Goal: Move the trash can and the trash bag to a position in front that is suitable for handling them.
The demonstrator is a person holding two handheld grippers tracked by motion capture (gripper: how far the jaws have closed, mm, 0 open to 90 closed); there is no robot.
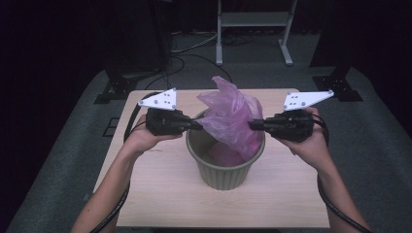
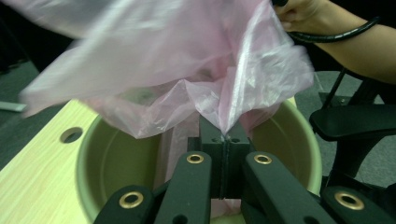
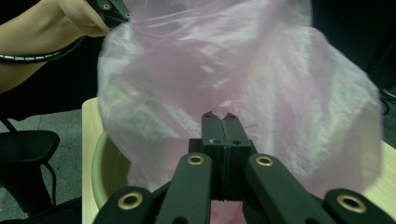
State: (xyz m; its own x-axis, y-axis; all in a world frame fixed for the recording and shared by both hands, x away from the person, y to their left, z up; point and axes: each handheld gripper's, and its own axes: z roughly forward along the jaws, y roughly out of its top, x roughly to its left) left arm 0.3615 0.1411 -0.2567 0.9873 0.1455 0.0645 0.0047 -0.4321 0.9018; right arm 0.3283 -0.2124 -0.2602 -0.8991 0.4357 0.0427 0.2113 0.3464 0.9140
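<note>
A thin pink plastic bag point(image 1: 228, 114) hangs partly inside an olive-green ribbed bin point(image 1: 226, 174) at the middle of the table. My left gripper point(image 1: 198, 125) is shut on the bag's left edge above the bin's rim, and my right gripper point(image 1: 252, 124) is shut on its right edge. In the left gripper view the closed jaws pinch a fold of the bag point(image 2: 196, 60) over the bin point(image 2: 112, 158). From the right gripper's camera the bag point(image 3: 243, 79) billows in front of the closed jaws, with the bin's rim point(image 3: 100, 163) at lower left.
The light wooden table point(image 1: 160, 194) has bare surface on all sides of the bin. Beyond it stand a white metal frame point(image 1: 252, 29) and dark stands on grey carpet. A black chair seat point(image 2: 355, 121) sits beside the table.
</note>
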